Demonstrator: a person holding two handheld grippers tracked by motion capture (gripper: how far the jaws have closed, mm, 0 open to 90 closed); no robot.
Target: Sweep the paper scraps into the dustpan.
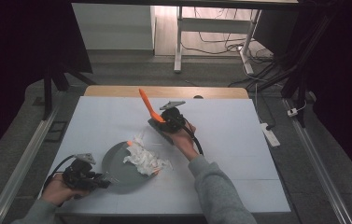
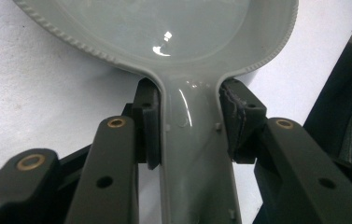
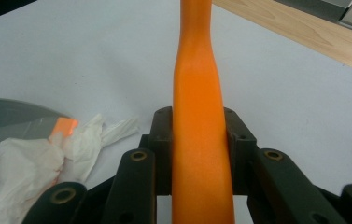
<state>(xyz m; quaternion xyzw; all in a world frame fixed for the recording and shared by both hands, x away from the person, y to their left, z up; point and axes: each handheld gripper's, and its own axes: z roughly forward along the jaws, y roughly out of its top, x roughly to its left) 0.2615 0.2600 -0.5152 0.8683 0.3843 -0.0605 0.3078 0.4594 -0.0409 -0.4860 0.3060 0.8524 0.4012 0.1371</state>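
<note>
At the near left edge of the table [image 1: 94, 116], the left gripper [image 1: 100, 181] is clamped on the handle of the grey pan [image 1: 122, 175], so hold it flat and steady. Crumpled tissue [image 1: 143, 158] spills over its far rim. The right gripper [image 1: 164, 120], past the pan, is clamped on an orange spatula [image 1: 149, 106] tilted upward; I'd bring it down low and sweep the paper gently inward.

Grey plate [image 1: 117, 172] with a ribbed rim and a flat handle [image 2: 197, 154]: lying flat on the white table [image 1: 239, 140], handle pointing toward the table's near left corner and sitting pinched between black jaws. Orange utensil [image 1: 148, 106], a smooth, slender plastic handle: standing off the table beyond the plate, tilting up and away, its lower part clamped between jaws. Crumpled white tissue [image 1: 144, 158]: resting across the plate's right edge, small orange pieces [image 3: 63, 127] showing among its folds.
</note>
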